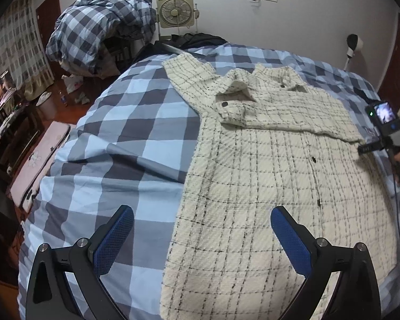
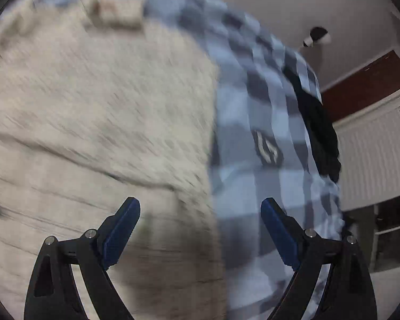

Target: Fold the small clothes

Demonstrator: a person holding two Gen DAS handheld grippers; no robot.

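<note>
We judge fold early: one cream checked jacket (image 1: pixel 266 176) flat on checked bed cover (image 1: pixel 125 133); its far-right sleeve (image 1: pixel 306 117) already laid across chest, far-left sleeve (image 1: pixel 184 72) still out, body unfolded.

Left of jacket's near hem: our left gripper (image 1: pixel 202 233), spread, empty.

At jacket's right edge: our right gripper (image 2: pixel 200 220), spread, empty, picture blurred.

Count: one jacket, two sleeves, two grippers.

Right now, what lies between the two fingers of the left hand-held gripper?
In the left wrist view, the left hand-held gripper is open. Between its fingers lie the shirt's left edge and the checked bedcover; nothing is gripped.
</note>
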